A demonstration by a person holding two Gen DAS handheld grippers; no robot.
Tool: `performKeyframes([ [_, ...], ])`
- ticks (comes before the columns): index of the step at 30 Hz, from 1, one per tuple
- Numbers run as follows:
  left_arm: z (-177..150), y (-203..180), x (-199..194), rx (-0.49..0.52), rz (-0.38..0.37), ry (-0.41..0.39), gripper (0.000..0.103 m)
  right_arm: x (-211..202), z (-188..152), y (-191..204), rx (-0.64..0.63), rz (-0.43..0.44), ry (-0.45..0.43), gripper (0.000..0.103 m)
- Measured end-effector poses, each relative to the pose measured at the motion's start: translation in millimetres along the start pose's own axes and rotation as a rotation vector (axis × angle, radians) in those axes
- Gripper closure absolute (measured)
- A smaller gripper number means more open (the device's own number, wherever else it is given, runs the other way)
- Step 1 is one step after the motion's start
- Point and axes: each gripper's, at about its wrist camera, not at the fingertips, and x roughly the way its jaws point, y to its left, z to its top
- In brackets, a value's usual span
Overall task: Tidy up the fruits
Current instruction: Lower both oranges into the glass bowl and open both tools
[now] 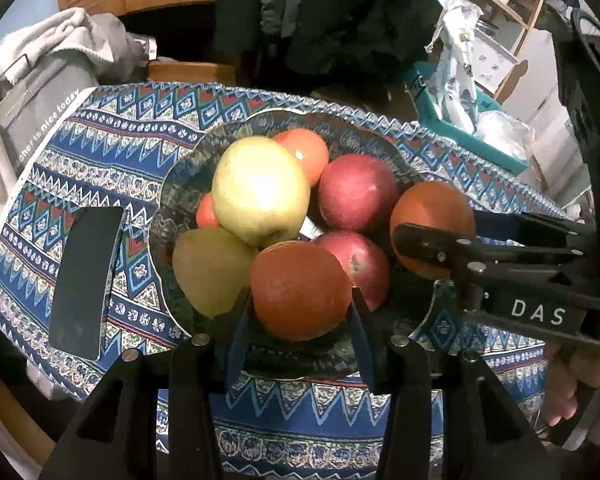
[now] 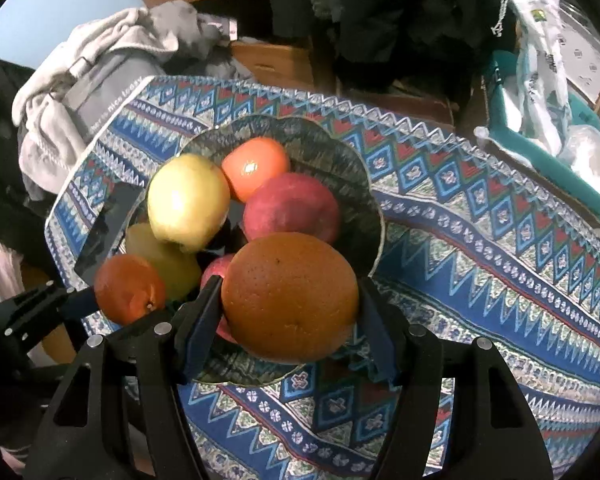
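Note:
A dark patterned bowl [image 1: 172, 184] [image 2: 340, 152] on the blue tablecloth holds a yellow apple [image 1: 260, 188] [image 2: 186, 200], a tomato [image 1: 308, 152] [image 2: 256, 168], two red apples [image 1: 356, 192] [image 1: 360, 264], a pear [image 1: 208, 268] [image 2: 160, 256] and a small red fruit [image 1: 208, 212]. My left gripper [image 1: 300, 300] [image 2: 124, 300] is shut on an orange [image 1: 300, 288] [image 2: 128, 288] at the bowl's near edge. My right gripper [image 2: 291, 286] [image 1: 440, 228] is shut on a larger orange [image 2: 290, 296] [image 1: 432, 220] over the bowl's right side. I cannot tell whether either orange rests on the pile.
A black phone [image 1: 86, 284] [image 2: 108, 224] lies on the cloth [image 1: 300, 412] left of the bowl. Grey towels [image 1: 48, 64] are heaped at the far left. A teal bin [image 1: 460, 128] with plastic bags stands at the back right. A hand [image 1: 580, 380] grips the right gripper's handle.

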Motion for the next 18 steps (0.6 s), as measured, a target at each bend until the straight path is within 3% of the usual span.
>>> performKeyframes([
  [13,-5.2,8.9,22.2,-0.032,0.004,0.049,0.056,14.2,2.9,-2.3,0.0,-0.013,0.011,0.034],
  [18,-3.5,4.5,18.7,-0.023,0.017,0.042,0.044,6.2,6.3,-4.6,0.007,-0.003,-0.02,0.034],
])
